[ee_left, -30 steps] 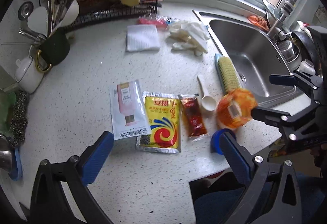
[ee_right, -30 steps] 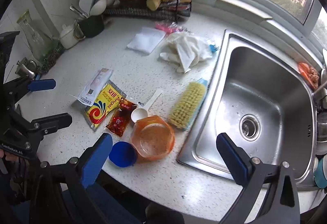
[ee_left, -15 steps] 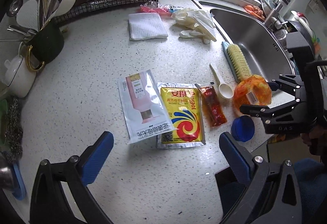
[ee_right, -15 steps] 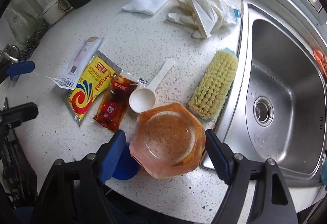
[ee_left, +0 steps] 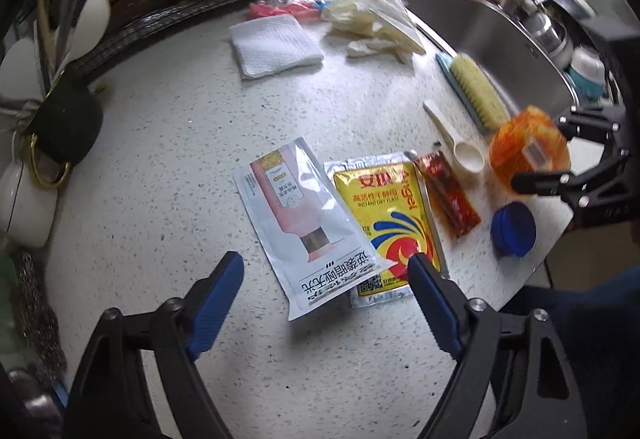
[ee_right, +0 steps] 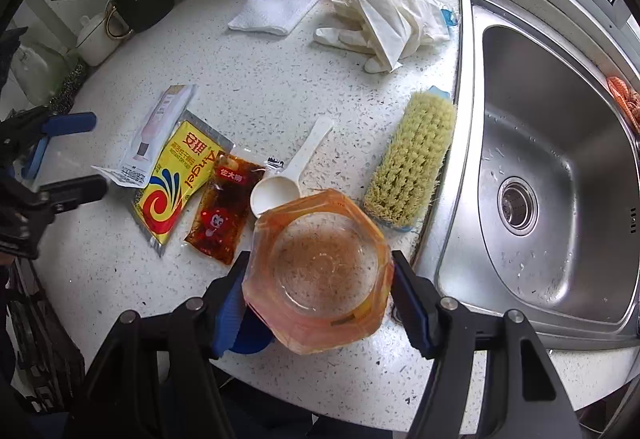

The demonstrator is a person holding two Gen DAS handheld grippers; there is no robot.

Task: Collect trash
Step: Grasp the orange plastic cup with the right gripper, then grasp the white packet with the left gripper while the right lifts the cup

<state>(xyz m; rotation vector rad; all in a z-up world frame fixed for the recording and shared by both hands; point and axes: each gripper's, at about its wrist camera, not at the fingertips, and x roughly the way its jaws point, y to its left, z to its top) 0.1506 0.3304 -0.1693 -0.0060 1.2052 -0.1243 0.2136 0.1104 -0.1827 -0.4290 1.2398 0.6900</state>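
Right gripper (ee_right: 318, 279) closes its blue pads on an orange plastic jar (ee_right: 320, 271), mouth facing the camera, at the counter's near edge beside the blue lid (ee_left: 513, 225); left gripper (ee_left: 326, 275) spread wide, grasping nothing, over the white sachet (ee_left: 304, 215), long axis running away from the camera; speckled white countertop (ee_right: 280, 87), steel sink (ee_right: 560, 159) on the right, window behind; yellow yeast packet (ee_right: 176, 183) reads "Angel, Instant Dry Yeast"; red sauce sachet (ee_right: 222, 207), white scoop (ee_right: 288, 175), scrub brush (ee_right: 412, 163) alongside.
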